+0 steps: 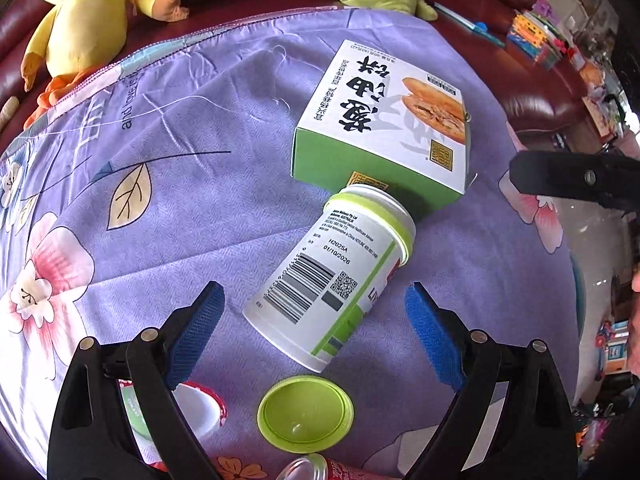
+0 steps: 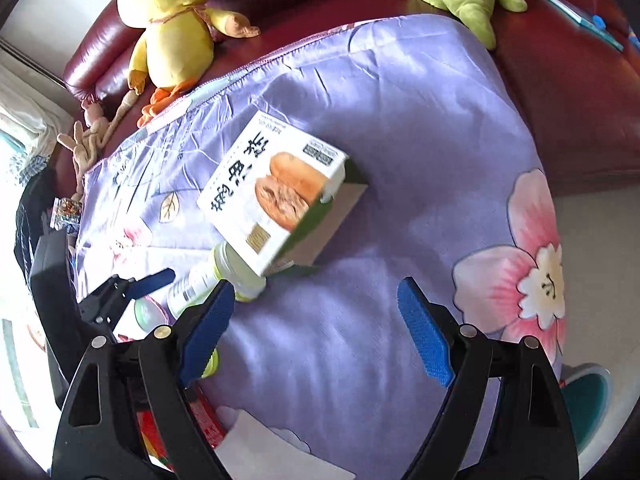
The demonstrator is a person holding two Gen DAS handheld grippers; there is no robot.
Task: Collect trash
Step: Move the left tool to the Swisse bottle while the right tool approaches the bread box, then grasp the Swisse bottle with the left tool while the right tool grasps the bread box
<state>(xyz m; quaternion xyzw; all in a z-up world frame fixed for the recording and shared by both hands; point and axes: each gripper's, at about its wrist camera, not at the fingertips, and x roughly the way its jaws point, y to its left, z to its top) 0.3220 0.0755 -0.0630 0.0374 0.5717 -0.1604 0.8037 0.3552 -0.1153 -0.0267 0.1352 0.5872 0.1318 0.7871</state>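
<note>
1. Approach step: left gripper (image 1: pixel 314 320) spread wide, holding nothing, straddling the white plastic bottle with green-banded neck (image 1: pixel 328 276) lying mid purple floral blanket (image 1: pixel 180 200), mouth against the green-and-white food box (image 1: pixel 384 120).
2. Right gripper (image 2: pixel 316 328) wide open, empty, over bare blanket.
3. Next, likely: left drops, squeezes bottle body. Loose lime cap (image 1: pixel 306 412) near the blanket's near edge remains.

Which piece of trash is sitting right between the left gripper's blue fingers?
The white bottle lying on its side. The green lid lies nearer the camera, and the food box lies beyond the bottle.
</note>
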